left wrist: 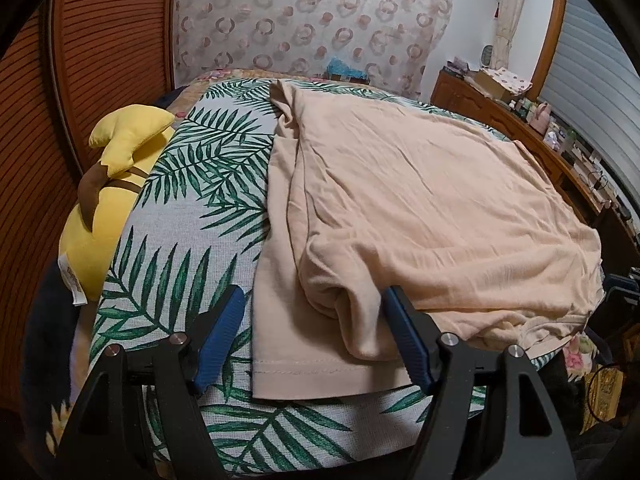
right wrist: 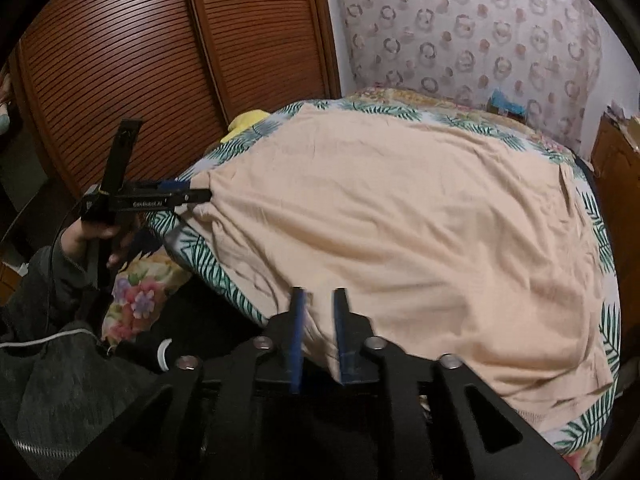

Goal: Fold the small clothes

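A peach-coloured garment (left wrist: 432, 200) lies spread over the bed's palm-leaf cover (left wrist: 192, 208), one side folded back over itself, with a hemmed edge near the bed's front. The left gripper (left wrist: 314, 308) stands with its jaws wide, a bunched fold of the cloth lying between the blue fingers (left wrist: 228, 316) without being pinched, while the right gripper (right wrist: 319, 296) has its jaws narrow at the garment's near edge; whether they pinch cloth I cannot tell. A yellow plush toy (left wrist: 104, 200) lies beside the cover, a louvred wooden wardrobe (right wrist: 140, 60) behind it.
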The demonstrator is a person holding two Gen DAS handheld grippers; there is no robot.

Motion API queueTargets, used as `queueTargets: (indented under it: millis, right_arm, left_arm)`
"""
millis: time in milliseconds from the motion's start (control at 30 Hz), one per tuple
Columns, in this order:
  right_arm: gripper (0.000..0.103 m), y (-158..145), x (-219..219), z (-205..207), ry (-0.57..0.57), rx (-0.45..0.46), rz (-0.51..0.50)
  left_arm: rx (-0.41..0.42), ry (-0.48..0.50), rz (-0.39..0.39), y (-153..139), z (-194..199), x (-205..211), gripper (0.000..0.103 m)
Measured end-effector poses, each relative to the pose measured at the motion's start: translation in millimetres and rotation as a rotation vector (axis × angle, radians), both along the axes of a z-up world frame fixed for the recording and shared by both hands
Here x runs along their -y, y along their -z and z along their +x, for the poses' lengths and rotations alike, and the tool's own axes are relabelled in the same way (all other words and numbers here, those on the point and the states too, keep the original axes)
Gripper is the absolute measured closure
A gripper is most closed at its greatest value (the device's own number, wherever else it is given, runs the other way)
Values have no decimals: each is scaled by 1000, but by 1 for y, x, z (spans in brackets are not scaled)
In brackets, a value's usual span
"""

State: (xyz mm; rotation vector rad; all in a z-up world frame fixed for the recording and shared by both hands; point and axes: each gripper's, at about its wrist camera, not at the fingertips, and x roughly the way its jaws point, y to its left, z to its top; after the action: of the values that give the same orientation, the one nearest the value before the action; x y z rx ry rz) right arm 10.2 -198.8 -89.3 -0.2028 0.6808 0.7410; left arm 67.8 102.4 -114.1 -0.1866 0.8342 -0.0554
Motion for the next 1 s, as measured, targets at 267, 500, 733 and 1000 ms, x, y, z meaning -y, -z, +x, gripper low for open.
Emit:
queueTargets:
  millis: [267,500,733,1000]
  right_arm:
    - [68,7,8,8,77,21,-4]
    - [65,10,23,10,145,11,16]
    - [65,4,68,8,233,20,66]
    - [65,6,131,0,396,52,44]
  left_arm:
    - [6,44,-15,-1,1,8,91]
    - [95,112,-28,-39,-4,27,95]
    - [186,264,-77,-92,20,78,95]
    - [227,493,-69,-127,57,175,95]
